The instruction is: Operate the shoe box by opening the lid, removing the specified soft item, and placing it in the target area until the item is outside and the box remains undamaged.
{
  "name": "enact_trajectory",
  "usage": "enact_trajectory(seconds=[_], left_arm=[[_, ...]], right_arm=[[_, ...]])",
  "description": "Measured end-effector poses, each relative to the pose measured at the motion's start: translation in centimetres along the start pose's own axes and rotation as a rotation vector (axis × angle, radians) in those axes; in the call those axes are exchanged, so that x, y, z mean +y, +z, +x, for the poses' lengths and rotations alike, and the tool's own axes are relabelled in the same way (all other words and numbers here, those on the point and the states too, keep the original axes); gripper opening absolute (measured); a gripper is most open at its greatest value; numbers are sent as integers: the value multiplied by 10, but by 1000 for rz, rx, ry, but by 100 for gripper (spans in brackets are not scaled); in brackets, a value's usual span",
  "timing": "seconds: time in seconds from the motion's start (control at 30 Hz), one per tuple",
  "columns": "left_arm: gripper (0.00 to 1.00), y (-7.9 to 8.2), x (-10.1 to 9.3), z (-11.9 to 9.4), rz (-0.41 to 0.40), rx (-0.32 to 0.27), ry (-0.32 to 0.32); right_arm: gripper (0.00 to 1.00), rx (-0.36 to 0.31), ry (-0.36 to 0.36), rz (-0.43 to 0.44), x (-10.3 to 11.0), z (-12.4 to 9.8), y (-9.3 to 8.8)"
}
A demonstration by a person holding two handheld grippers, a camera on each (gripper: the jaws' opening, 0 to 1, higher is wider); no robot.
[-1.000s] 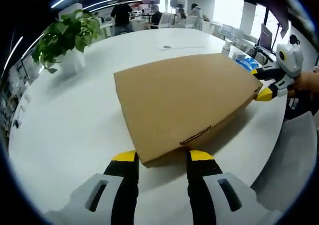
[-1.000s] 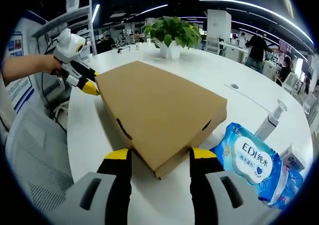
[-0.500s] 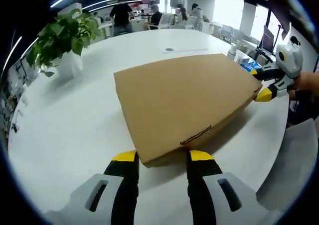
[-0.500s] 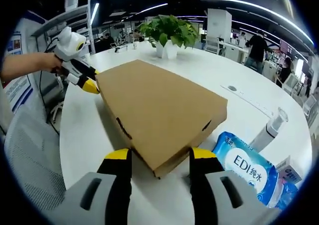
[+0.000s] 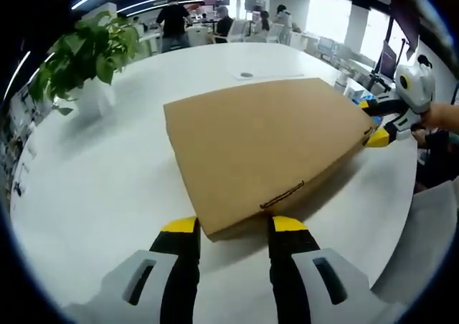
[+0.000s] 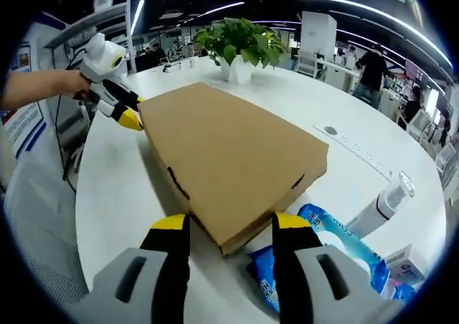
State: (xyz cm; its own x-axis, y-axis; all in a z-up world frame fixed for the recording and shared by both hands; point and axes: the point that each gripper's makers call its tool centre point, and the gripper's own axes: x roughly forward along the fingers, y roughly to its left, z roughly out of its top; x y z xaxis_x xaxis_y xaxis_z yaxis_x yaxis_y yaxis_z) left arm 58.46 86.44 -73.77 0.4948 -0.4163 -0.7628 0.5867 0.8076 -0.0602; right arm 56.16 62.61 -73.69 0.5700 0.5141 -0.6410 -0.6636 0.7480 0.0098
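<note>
In the left gripper view, the left gripper [image 5: 233, 227] is pinching a corner of the closed shoe box [image 5: 265, 141], which is lying on the white tabletop [image 5: 93, 180]. In the right gripper view, the right gripper [image 6: 231, 224] is pinching the opposite corner beside a blue wipes pack [image 6: 337, 256]

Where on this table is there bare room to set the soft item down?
The widest bare tabletop lies between the shoe box and the potted plant. Beyond the box's far edge is also bare. It is crowded by the wipes pack and spray bottle near the right tongs.
</note>
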Motion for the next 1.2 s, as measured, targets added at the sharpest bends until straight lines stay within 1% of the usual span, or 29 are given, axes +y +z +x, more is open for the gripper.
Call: enact_trajectory(seconds=[0.27,0.67,0.73,0.83,0.97,1.07,1.2], left_arm=[[36,6,4,5,2,2,-10],[36,7,4,5,-2,1,-11],[38,8,5,3,11,-10,1],[44,10,8,-2,21,-27,16],[45,10,7,-13,25,-43,26],[47,7,5,-20,32,-53,31],[50,5,-1,-31,43,-71,40]], right_arm=[[41,16,-1,-22,-5,3,1],[42,18,-16,-20,-8,2,2],[41,14,-19,-29,-8,0,1],[40,7,-35,-42,-10,-6,1],[39,-15,-49,-49,-11,-16,5],[41,-31,-63,-51,-11,-25,6],[43,-46,-82,-56,-10,-40,4]])
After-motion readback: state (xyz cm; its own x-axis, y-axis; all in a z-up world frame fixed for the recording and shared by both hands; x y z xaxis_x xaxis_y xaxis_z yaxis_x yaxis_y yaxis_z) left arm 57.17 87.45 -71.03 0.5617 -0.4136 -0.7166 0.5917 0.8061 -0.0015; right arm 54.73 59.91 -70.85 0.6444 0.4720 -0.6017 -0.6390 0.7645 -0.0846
